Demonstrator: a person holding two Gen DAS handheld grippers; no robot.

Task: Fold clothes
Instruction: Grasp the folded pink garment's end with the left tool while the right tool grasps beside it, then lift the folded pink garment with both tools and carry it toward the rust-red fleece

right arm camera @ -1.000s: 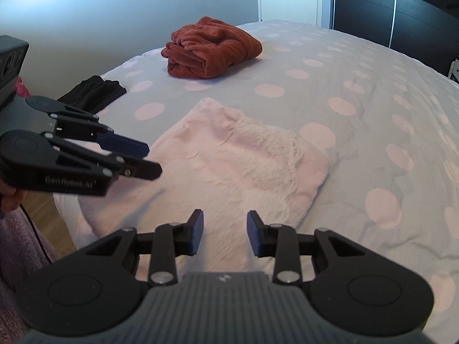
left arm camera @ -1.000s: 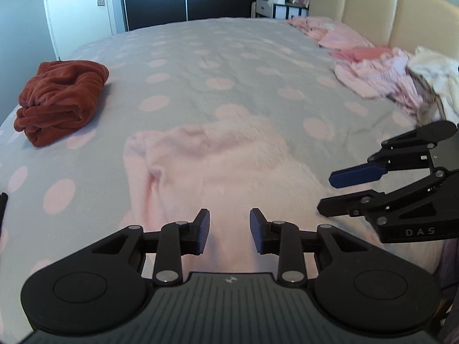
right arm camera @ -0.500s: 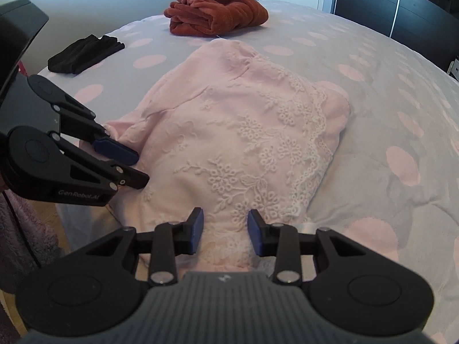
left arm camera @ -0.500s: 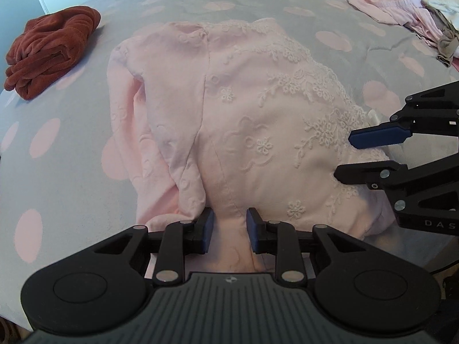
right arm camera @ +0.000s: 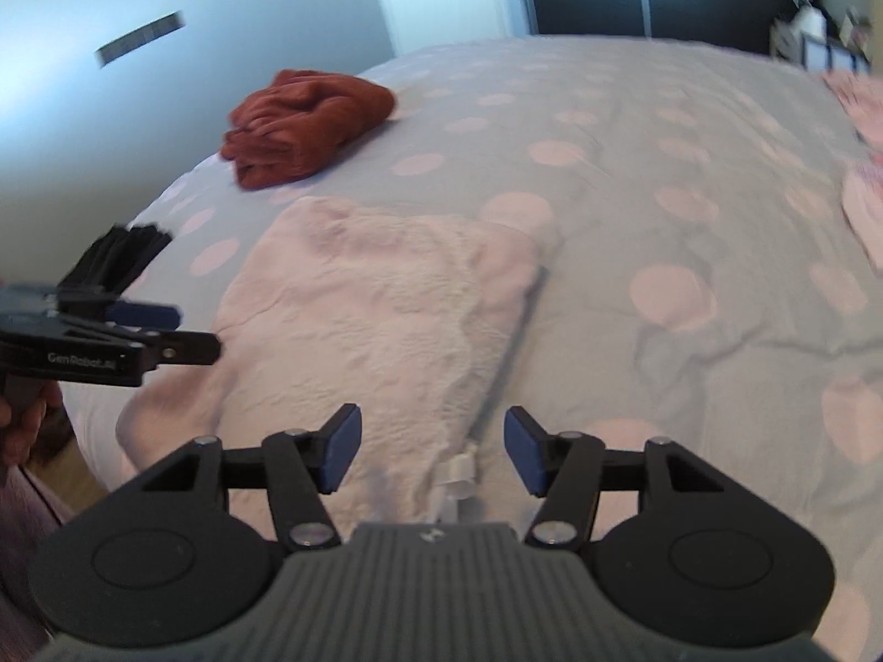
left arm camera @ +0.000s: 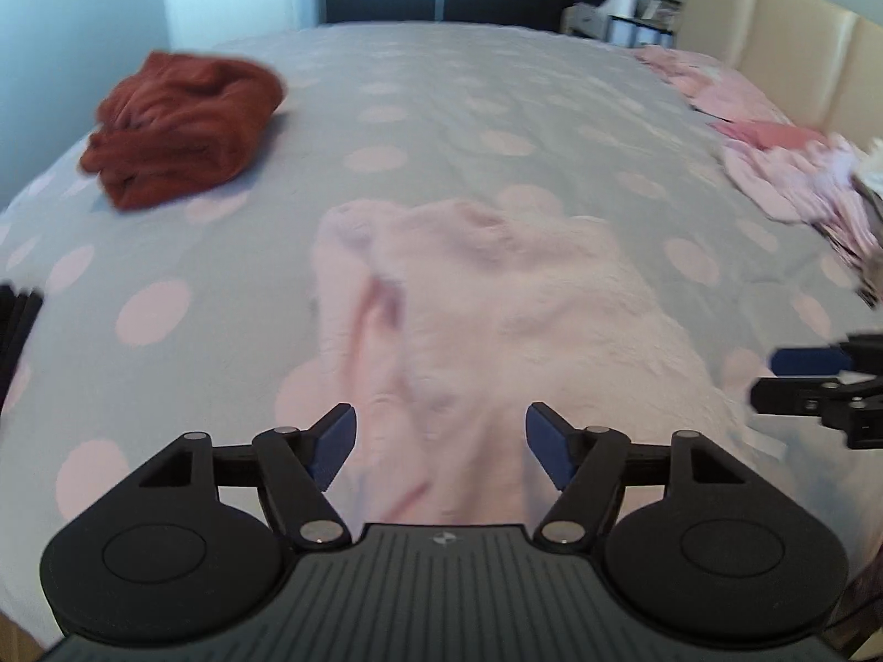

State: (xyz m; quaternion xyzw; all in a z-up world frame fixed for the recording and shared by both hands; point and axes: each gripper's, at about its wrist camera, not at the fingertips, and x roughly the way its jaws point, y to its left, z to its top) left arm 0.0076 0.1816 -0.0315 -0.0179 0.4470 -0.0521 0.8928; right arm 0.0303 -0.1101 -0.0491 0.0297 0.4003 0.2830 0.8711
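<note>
A pale pink lace garment (left arm camera: 485,303) lies flattened on the spotted grey bed (left arm camera: 441,110), its near edge toward me. In the left wrist view my left gripper (left arm camera: 441,441) hovers over that near edge; its jaws are opening wide and no pad presses on the cloth. The right gripper (left arm camera: 764,380) shows at the right edge. In the right wrist view my right gripper (right arm camera: 430,449) is also opening over the pink garment (right arm camera: 386,320), near its right corner and a white tag (right arm camera: 461,474), with nothing gripped. The left gripper (right arm camera: 196,329) reaches in from the left.
A folded rust-red garment (left arm camera: 182,127) sits at the far left of the bed. A dark folded item (right arm camera: 118,259) lies at the left bed edge. A pile of pink clothes (left arm camera: 800,182) is at the right by the headboard (left arm camera: 772,66). Dark wardrobe doors stand behind.
Both grippers' jaws have spread much wider. Half a second ago they were close over the pink garment's near edge; now they have drawn back and the cloth lies loose on the bed.
</note>
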